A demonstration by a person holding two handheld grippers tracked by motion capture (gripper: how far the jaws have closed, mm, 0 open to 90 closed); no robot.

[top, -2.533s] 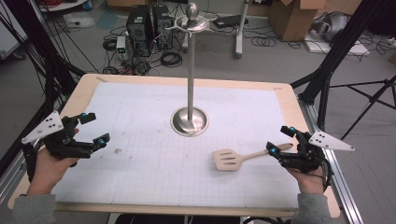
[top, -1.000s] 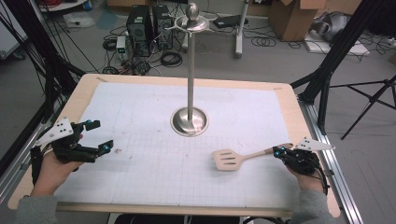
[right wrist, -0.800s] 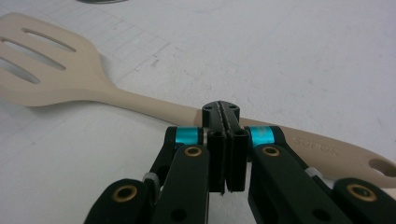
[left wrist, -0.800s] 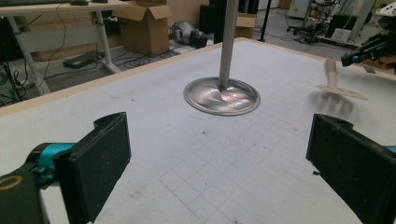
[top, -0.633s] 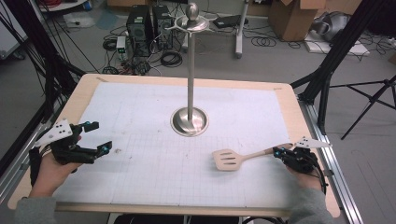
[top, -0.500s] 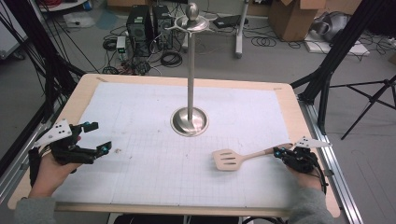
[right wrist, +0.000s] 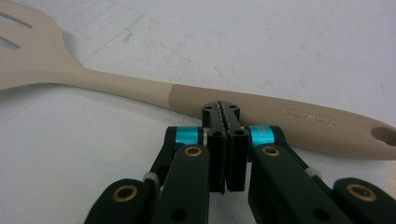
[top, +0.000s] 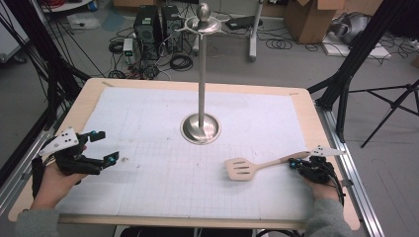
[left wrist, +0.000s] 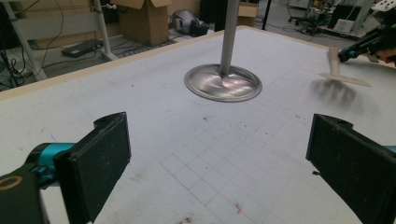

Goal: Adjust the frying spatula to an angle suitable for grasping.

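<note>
Bench (top: 316, 123), pale wood rim, covered by a white gridded mat (top: 148, 118).

Spatula (top: 257, 166): beige, slotted blade, lying flat on the mat at the right front. Blade points toward the bench middle; handle runs out toward the right edge. In the right gripper view the handle (right wrist: 252, 109) crosses from left to right, with a hanging hole at its far right end.

Right tongs (top: 302, 164): at the handle end of the spatula, held low over the mat by the person's right hand (top: 323, 190). Jaws pressed flat together, no gap between the pads, nothing between them. Their tips (right wrist: 221, 112) sit against the near side of the handle, beside it and not around it. Whether they actually touch the handle cannot be told.

Left tongs (top: 106, 146): at the left front of the bench, well apart from the spatula, in the person's left hand (top: 52, 180). Jaws spread wide, bare mat between the two pads (left wrist: 100, 163). Holding nothing.

Stand (top: 200, 89): metal pole on a round base at the mat's middle, upright, ball knob on top. Spatula blade lies near the base, toward the front right, not touching.
</note>
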